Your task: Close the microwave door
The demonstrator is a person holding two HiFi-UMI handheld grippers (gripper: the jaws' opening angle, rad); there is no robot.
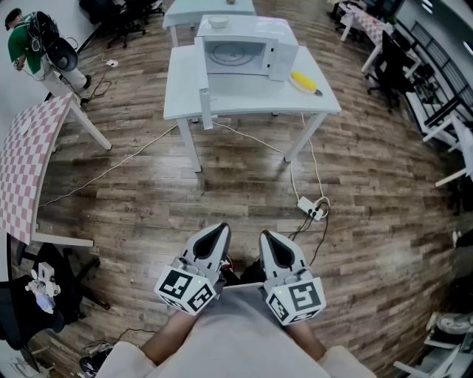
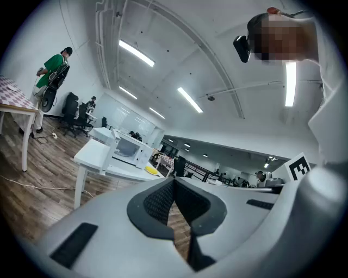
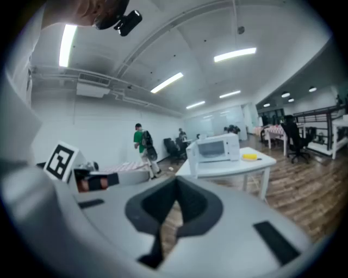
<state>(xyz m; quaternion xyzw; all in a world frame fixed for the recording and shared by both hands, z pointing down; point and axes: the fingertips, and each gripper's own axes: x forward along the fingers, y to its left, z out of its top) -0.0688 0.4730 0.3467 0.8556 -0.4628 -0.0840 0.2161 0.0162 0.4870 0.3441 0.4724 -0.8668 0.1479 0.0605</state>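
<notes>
A white microwave (image 1: 244, 46) stands on a white table (image 1: 251, 100) far ahead of me, and it also shows small in the left gripper view (image 2: 129, 149) and the right gripper view (image 3: 218, 147). Its door (image 1: 205, 108) is swung open toward me from the left front corner. The cavity looks empty. My left gripper (image 1: 216, 235) and right gripper (image 1: 267, 240) are held low, close to my body, side by side above the wooden floor. Both are shut on nothing, jaws meeting at the tips. Neither is near the microwave.
A yellow object (image 1: 304, 81) lies on the table right of the microwave, and a white bowl (image 1: 218, 22) sits on its top. A power strip (image 1: 312, 209) with cables lies on the floor between. A checkered table (image 1: 29, 162) stands left; a person in green (image 1: 26, 48) is far left.
</notes>
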